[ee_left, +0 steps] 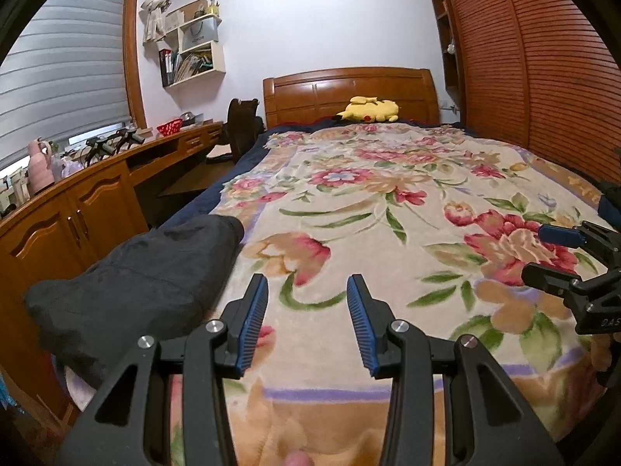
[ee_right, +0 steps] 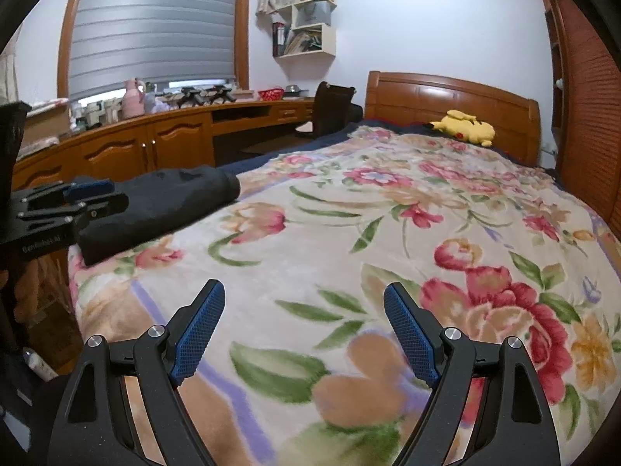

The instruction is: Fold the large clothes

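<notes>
A bed (ee_left: 388, 209) fills most of both views, spread with a plush cream blanket (ee_right: 349, 240) printed with red and pink flowers and green leaves, over a dark blue sheet that shows along the far edges. A carved wooden headboard (ee_left: 349, 93) stands against a pale wall, and a yellow plush toy (ee_left: 370, 108) lies just in front of it. The task's thing, a dark garment (ee_left: 132, 283), already folded into a thick bundle, lies at the bed's left edge near the foot, resting on the blanket. Beyond that edge runs a long wooden desk with cabinet doors (ee_right: 155, 143), cluttered on top, under a window with a grey blind (ee_right: 155, 23); white wall shelves (ee_left: 194, 46) hold books and a bag. Slatted wooden wardrobe doors (ee_left: 535, 70) line the right side. The left gripper (ee_left: 307, 295) hovers over the blanket beside the garment, its blue pads parted with nothing between them. The right gripper (ee_right: 304, 303) hangs spread wide over the flowers, also empty.
</notes>
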Tool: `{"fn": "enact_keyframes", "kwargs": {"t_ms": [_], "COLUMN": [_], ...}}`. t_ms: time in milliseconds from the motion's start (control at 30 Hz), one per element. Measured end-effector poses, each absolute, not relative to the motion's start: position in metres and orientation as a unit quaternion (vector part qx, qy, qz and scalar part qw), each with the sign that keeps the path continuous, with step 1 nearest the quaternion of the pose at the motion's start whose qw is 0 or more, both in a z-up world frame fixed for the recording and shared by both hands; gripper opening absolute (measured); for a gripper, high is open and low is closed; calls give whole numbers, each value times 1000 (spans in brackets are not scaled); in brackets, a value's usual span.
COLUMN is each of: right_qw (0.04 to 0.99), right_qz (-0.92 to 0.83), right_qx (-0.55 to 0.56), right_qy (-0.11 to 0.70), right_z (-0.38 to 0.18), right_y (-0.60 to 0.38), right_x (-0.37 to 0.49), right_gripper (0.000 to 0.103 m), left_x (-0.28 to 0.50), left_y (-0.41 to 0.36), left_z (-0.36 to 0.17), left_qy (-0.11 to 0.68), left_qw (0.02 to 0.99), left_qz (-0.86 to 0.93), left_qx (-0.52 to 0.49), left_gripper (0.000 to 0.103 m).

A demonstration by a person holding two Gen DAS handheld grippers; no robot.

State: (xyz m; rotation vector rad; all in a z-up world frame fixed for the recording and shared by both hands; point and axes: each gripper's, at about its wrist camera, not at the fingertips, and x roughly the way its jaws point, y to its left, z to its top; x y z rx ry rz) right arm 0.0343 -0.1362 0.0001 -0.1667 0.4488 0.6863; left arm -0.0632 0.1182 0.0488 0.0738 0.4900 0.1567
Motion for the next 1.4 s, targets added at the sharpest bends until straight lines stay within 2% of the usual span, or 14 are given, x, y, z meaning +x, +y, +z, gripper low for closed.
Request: {"fn": "enact_keyframes", "kwargs": {"t_ms": [500, 867, 1400], "right_qw": [918, 936, 952], "right_qz": [324, 265, 199], "right_qx": [-82, -72, -52], "right_qy": [214, 220, 227], "right_z": [-3, -7, -9], "right_y": [-152, -185, -238], "right_x": [36, 46, 61], "right_gripper": [86, 90, 90], "left_x": [-53, -31, 6], "left_y": [87, 45, -7], "left_z": [25, 28, 31], "left_qy": [265, 252, 241], "left_qw": [962, 967, 970], "left_qz": [60, 25, -19], "left_qx": [9, 14, 13], "left_gripper": [42, 43, 44]}}
